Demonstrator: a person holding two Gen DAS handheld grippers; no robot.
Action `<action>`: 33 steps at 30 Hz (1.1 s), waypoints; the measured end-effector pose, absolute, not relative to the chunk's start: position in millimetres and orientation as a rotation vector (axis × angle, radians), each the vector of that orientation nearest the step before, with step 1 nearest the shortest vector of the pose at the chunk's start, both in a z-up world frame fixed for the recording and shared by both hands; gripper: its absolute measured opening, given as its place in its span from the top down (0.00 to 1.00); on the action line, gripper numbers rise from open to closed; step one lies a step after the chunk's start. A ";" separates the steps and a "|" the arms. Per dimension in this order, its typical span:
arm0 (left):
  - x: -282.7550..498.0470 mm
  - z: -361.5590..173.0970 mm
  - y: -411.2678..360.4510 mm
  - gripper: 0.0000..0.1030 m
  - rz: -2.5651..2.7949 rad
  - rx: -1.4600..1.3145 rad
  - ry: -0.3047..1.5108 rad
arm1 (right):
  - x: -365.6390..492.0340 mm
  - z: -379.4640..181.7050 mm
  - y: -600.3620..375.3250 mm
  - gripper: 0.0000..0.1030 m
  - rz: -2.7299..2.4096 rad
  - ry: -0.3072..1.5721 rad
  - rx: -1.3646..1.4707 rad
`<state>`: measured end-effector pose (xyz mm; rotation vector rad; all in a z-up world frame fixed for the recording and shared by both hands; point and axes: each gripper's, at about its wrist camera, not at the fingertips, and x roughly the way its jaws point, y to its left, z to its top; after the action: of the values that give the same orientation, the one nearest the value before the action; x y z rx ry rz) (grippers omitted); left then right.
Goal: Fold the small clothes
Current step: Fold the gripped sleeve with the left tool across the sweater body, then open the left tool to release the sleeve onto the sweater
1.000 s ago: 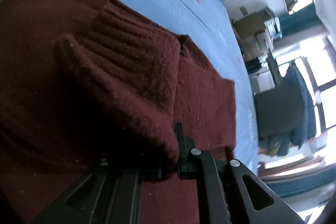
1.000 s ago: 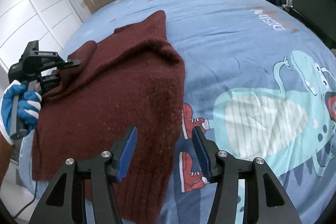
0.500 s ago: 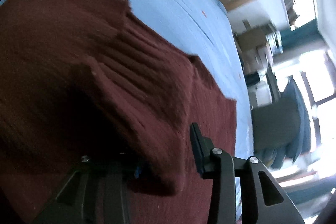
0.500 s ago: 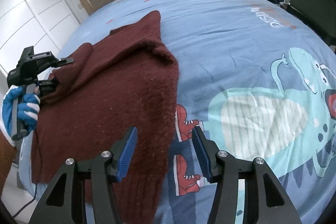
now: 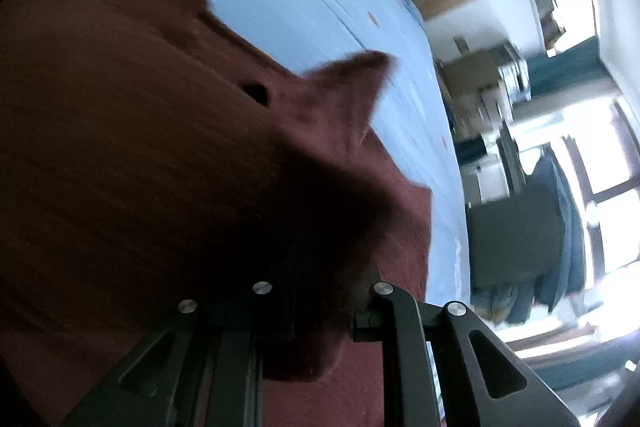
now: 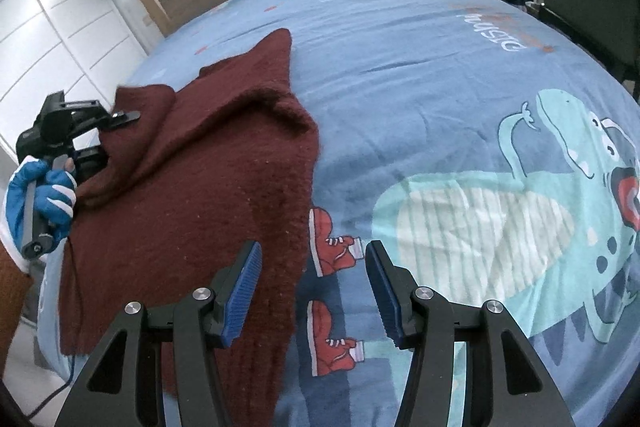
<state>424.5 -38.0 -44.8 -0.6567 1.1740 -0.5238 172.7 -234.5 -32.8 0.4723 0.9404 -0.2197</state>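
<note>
Left tongs re-gripping the sweater edge for the fold

Nearest me, my right tongs (image 6: 312,291) stand apart and empty, above the right edge of the dark red sweater (image 6: 208,195), which lies on the left part of the blue bedspread (image 6: 420,75). Farther left, my left tongs (image 5: 320,307) have just been closing and now pinch a raised fold of the sweater. Advice: confirm a full bite through the thick knit, lift only enough to clear the bed, then carry the edge across squarely so the layers line up.
</note>
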 end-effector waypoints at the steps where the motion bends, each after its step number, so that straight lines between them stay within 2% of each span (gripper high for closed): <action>1: 422.9 -43.7 -45.1 0.87 -0.532 -0.634 1.180 | 172.3 -32.3 -234.9 0.46 -0.219 0.940 0.472; 3: 419.9 -41.6 -61.1 0.83 -0.543 -0.576 1.195 | 172.0 -31.4 -234.8 0.46 -0.219 0.938 0.473; 5: 417.1 -40.4 -69.8 0.72 -0.562 -0.551 1.205 | 171.9 -30.8 -235.9 0.46 -0.220 0.936 0.474; 8: 412.8 -36.4 -82.2 0.62 -0.614 -0.531 1.219 | 172.3 -30.0 -237.5 0.46 -0.221 0.933 0.473; 17: 398.1 -15.4 -84.7 0.58 -0.619 -0.427 1.133 | 171.7 -27.6 -238.0 0.46 -0.222 0.932 0.472; 26: 378.0 -57.1 -90.3 0.57 -0.492 -0.282 1.173 | 174.8 -26.2 -234.1 0.46 -0.221 0.937 0.457; 29: 366.7 -57.9 -99.9 0.51 -0.537 -0.259 1.170 | 175.2 -26.5 -233.3 0.46 -0.223 0.940 0.456; 33: 359.2 -50.3 -107.0 0.51 -0.604 -0.254 1.162 | 177.3 -27.8 -231.2 0.46 -0.226 0.946 0.458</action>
<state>359.2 -107.0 -50.3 -0.2543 1.1617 -0.6036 177.3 -231.2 -27.8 0.4580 0.9455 -0.2260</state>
